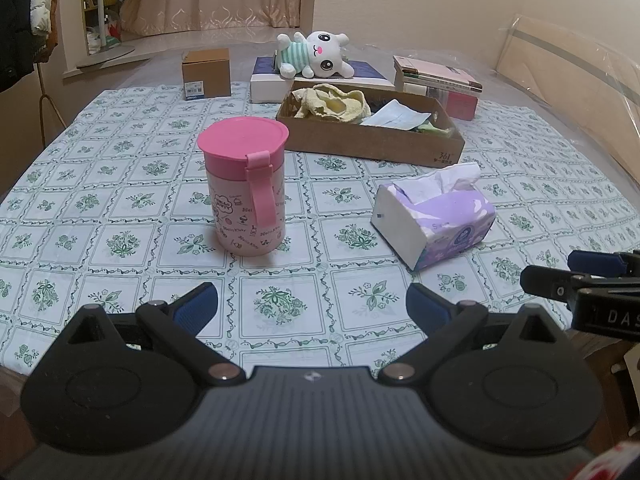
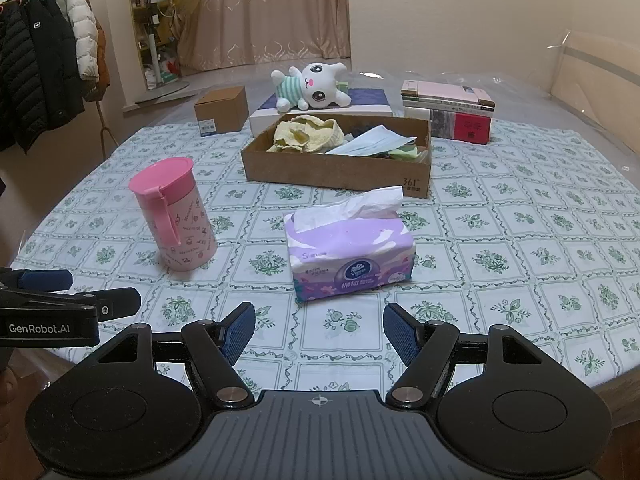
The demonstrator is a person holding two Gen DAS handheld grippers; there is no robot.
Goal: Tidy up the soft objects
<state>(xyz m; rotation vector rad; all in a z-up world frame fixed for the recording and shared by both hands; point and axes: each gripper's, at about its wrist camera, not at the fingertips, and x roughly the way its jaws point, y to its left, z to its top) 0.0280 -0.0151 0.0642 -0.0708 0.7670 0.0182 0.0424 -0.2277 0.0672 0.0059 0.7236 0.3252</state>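
Floral-clothed tabletop [image 2: 500, 216] before a curtained room — left tongs [image 1: 312, 306] and right tongs [image 2: 319, 334] both spread, holding nothing.

Black gripper [image 2: 319, 332] frames, blue ribbed pads [image 2: 240, 330], silver screws.

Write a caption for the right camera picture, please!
Open right gripper faces a purple tissue pack on the flowered tablecloth.

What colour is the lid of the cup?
Pink; the lid shows best in the left wrist view.
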